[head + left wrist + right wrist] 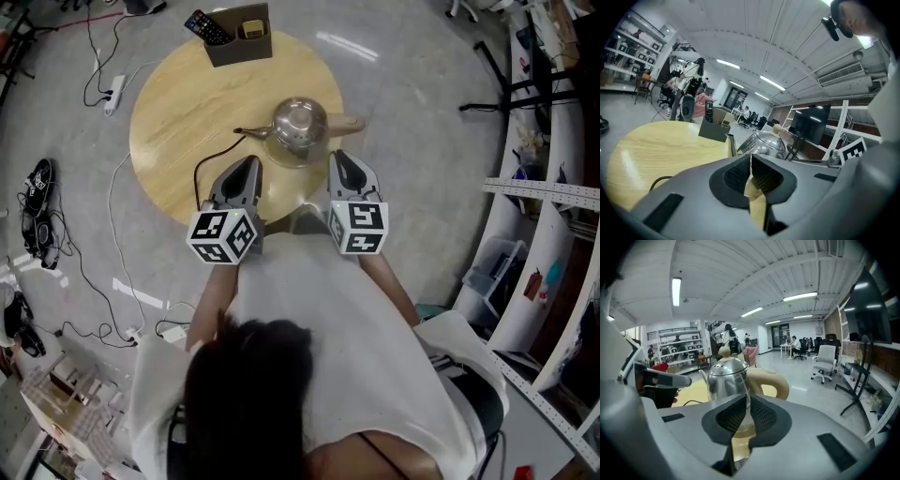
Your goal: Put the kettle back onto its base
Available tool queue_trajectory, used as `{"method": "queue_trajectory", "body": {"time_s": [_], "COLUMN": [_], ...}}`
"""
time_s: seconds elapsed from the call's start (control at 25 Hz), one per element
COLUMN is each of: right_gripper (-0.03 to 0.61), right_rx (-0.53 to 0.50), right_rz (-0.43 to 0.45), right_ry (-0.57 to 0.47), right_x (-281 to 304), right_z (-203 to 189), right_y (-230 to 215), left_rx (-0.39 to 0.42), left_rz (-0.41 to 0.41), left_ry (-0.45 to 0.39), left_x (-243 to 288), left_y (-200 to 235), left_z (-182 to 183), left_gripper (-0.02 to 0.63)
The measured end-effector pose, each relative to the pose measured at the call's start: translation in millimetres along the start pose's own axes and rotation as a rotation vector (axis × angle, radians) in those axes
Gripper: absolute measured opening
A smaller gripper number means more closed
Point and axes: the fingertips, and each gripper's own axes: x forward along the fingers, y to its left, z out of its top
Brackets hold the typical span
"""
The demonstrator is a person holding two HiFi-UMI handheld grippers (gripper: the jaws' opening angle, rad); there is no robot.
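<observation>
The kettle [300,129] stands on its base [298,161] on the table [187,103]; left gripper [251,163] and right gripper [337,156] hang just short, both clenched on nothing; placing looks done; next, keep clear.

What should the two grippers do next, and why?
Probably just back both away and rest. The kettle already seems to sit on its base, and the left gripper and the right gripper are both shut, fingers holding nothing.
</observation>
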Motion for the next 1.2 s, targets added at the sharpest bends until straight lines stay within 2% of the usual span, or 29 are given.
{"method": "queue_trajectory", "body": {"time_s": [0.12,0.28,0.48,1.2], "right_gripper": [0.037,0.028,0.028,0.028], "right_rx": [-0.008,-0.026,-0.057,-0.073], "right_rz": [0.061,0.155,0.22,0.302], "right_ry": [0.031,0.039,0.024,0.02], "right_x": [-2.6,-4.9,-7.1,-14.2], "right_z": [-5.9,-6.4,1.5,-2.2], "right_y": [14.8,38.1,52.8,57.8], "left_rx": [0.028,0.016,0.013,0.036], "left_rz": [0.028,0.004,0.029,0.086], "left_ry": [0.004,-0.009,-0.002,-0.013], "left_x": [-3.6,-3.9,-2.8,-2.2], "left_y": [-13.4,-32.3,-39.9,-58.3], "left_z": [0.3,0.2,-7.1,-20.8], "left_gripper": [0.035,0.035,0.035,0.035]}}
